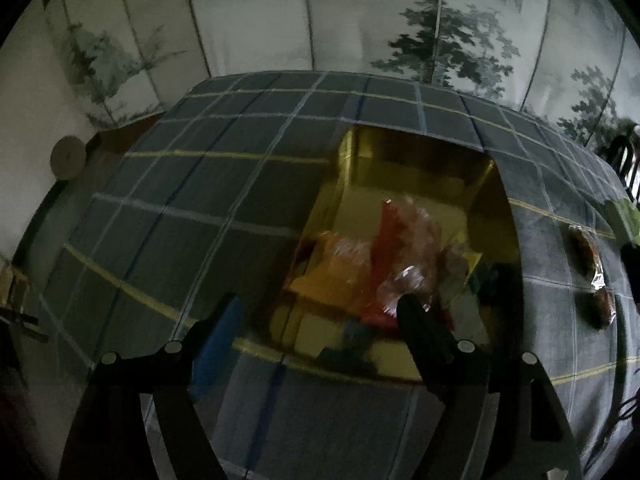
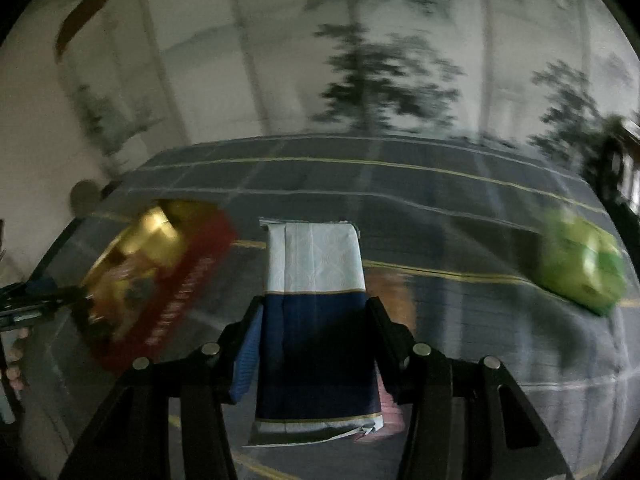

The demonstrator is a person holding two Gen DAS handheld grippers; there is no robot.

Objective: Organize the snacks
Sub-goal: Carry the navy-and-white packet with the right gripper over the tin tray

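1. A blue-and-white snack packet [image 2: 316, 312] is held between the jaws of the right gripper [image 2: 316, 320], clamped across its dark blue lower half, above the plaid-covered table [image 2: 440, 184].
2. The left gripper [image 1: 320, 312] is spread wide and holds nothing; it hangs over the near edge of the gold-lined box [image 1: 400, 184], one fingertip just over the wrapped snacks [image 1: 384, 264] already lying inside.
3. Seen from the right wrist, the box stands toward the table's left edge, its red outer wall turned to the camera; a green bag [image 2: 580, 264] lies near the right edge.
4. Two dark wrapped snacks [image 1: 592, 272] are left on the cloth just right of the box, so the sorting is judged unfinished.
5. Risks: the glossy packet could slip from a grip taken on only one half; the light box could be nudged by either gripper on the cloth; the crinkled wrappers could be snagged by the left fingertip.
6. Gold lettering runs along the red wall, but it is too blurred to be read; no brand can be made out on the packet or the bag.
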